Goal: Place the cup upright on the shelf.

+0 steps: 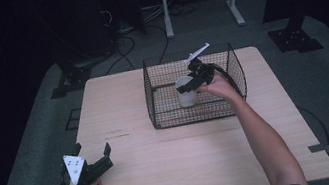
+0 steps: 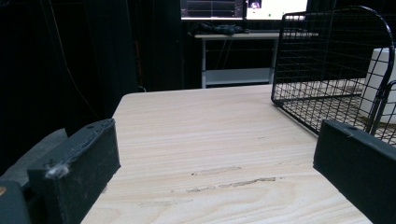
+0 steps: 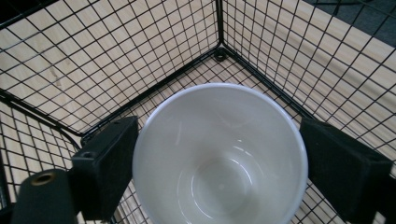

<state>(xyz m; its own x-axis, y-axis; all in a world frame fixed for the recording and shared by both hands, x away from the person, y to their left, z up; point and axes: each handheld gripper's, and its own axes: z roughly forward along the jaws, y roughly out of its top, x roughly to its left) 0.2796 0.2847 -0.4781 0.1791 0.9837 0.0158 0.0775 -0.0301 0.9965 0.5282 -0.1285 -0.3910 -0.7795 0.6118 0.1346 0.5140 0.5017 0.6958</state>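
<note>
A plain white cup (image 3: 219, 154), glossy inside and empty, stands upright in the black wire basket (image 1: 150, 82) near the counter's (image 1: 173, 157) far edge. The right gripper (image 3: 219, 163) straddles its rim, fingers (image 3: 105, 163) apart on either side, not pressing. The left gripper (image 1: 92, 154) rests near the counter's front left corner, fingers spread wide.

Cup (image 3: 219, 154) rim — bottom edge cut off
</note>
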